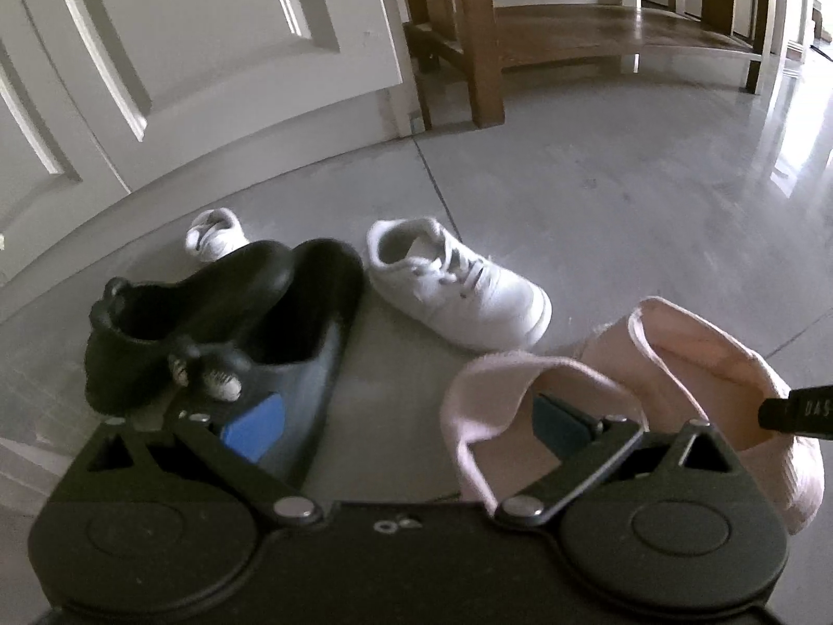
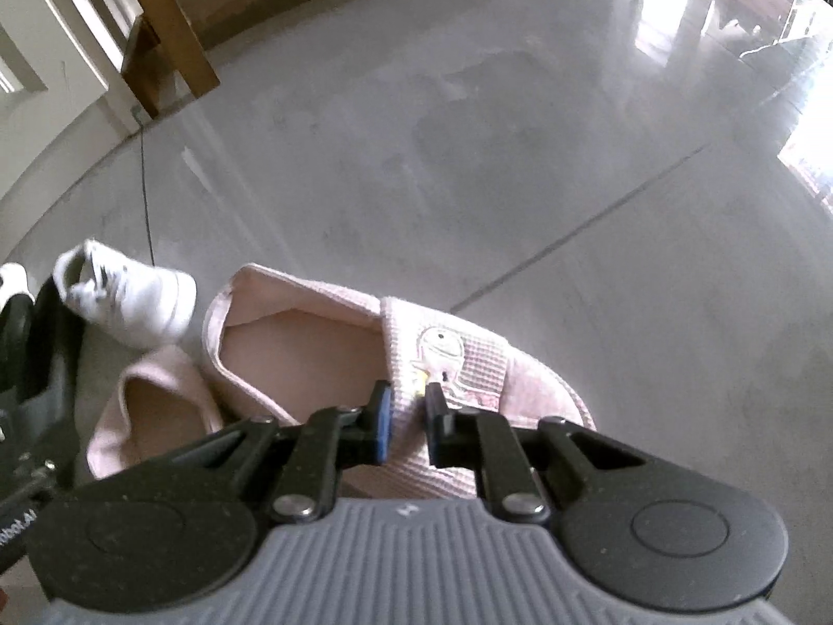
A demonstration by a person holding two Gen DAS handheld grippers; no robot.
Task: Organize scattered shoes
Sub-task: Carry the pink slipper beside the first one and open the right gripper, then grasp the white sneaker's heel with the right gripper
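Note:
My right gripper (image 2: 408, 403) is shut on the waffle strap of a pink slipper (image 2: 291, 344), holding it above the grey floor. The same pink slipper (image 1: 729, 364) shows at the right of the left wrist view. My left gripper (image 1: 408, 424) is open wide, with bare floor between its pads. Its left finger lies against a pair of black slippers (image 1: 218, 312). Its right finger sits behind the rim of a second pink slipper (image 1: 520, 385), which also appears beside the held one as the second pink slipper (image 2: 151, 406). A white sneaker (image 1: 458, 286) lies on the floor ahead, and its mate (image 1: 213, 234) lies behind the black pair.
A white panelled door (image 1: 182, 52) stands at the back left. A wooden shoe bench (image 1: 572, 36) with a low shelf is at the back right, and its leg (image 2: 172, 26) shows in the right wrist view. The polished floor (image 2: 520, 156) stretches ahead.

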